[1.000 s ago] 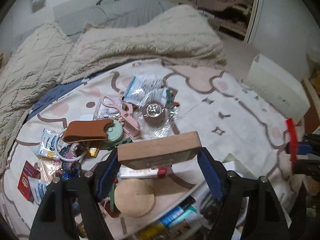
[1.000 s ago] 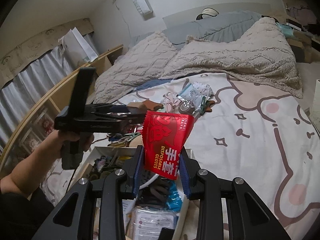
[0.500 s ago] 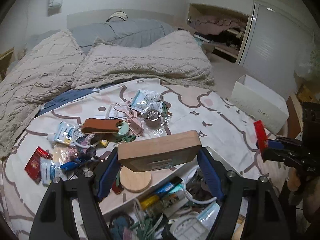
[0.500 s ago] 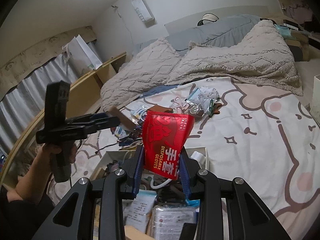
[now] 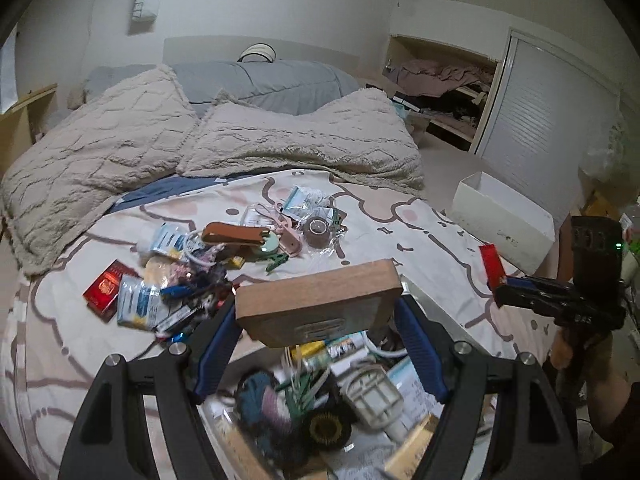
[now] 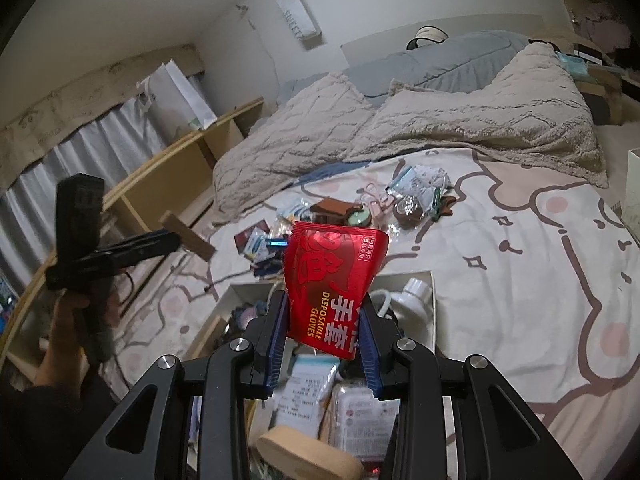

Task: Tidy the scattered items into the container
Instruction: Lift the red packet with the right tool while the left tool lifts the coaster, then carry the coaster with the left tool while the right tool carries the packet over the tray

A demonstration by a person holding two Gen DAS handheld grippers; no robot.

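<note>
Left gripper (image 5: 318,322) is clamped across a flat brown wooden block (image 5: 320,300), held clear above the white rectangular container (image 6: 424,276) on the patterned bedsheet (image 6: 520,280). Right gripper (image 6: 324,334) is pinched on a red foil packet of disposable gloves (image 6: 334,276), also over the container.

The container is already crowded with packets and bottles. The remaining scattered pile (image 5: 192,272) lies on the sheet just beyond it.

Recommended: lower the block flat over a free patch before releasing it, since dropped on edge it would likely tip out. Place the light packet after it, in a gap. Free space appears limited, though blur makes this uncertain.
</note>
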